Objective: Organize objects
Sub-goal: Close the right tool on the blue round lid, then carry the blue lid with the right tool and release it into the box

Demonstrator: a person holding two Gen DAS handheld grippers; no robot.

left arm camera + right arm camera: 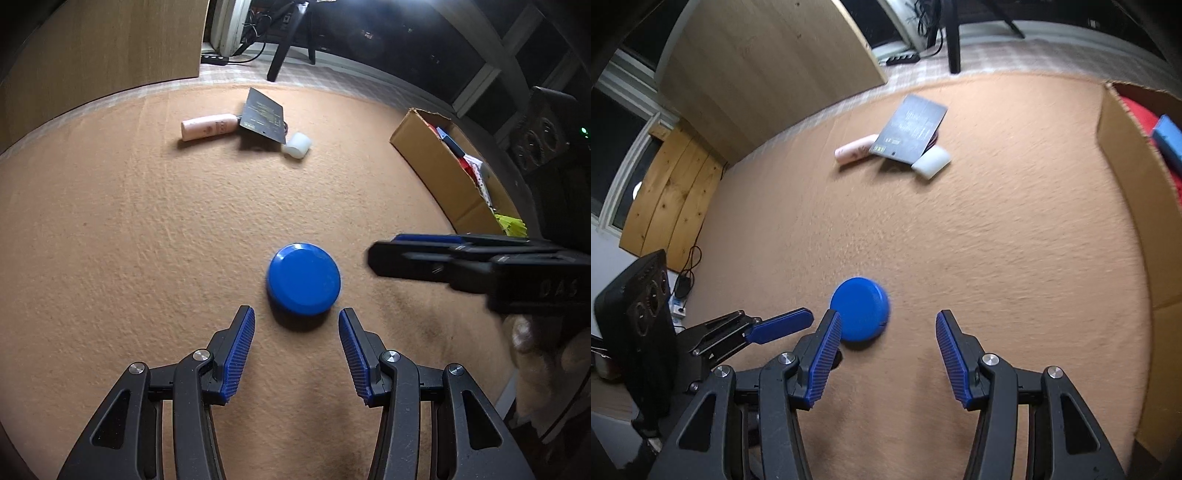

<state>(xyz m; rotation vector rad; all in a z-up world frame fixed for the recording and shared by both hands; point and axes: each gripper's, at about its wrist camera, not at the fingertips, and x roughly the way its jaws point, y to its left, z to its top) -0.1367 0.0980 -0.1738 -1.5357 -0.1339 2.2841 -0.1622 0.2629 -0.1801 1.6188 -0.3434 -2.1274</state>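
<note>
both hand-held grippers fill the near edge of their own views, and both stand released with nothing between the pads: the left hand-held gripper [296,320] has its blue ribbed pads spread, and the right hand-held gripper [888,322] likewise. under them spreads the orange carpet [129,229], the largest thing in view, and on its right side sits the open cardboard box [439,166], already holding some things, which i judge to be where the loose items belong. smaller and far off lie a dark flat card [263,115], a pink tube [208,126] and a white cap [297,146], bunched together and well apart from both hands. smallest, and the thing the next move turns on, is the blue round lid [303,278], lying flat on the carpet. from the left hand-held gripper it lies straight ahead, just beyond the fingertips and centred on the gap, not yet between the pads. from the right hand-held gripper it lies ahead but off to the left, partly hidden behind the left finger. being round, it has no long axis to line up with. i judge the left hand the better placed, needing only to go forward and down.
</note>
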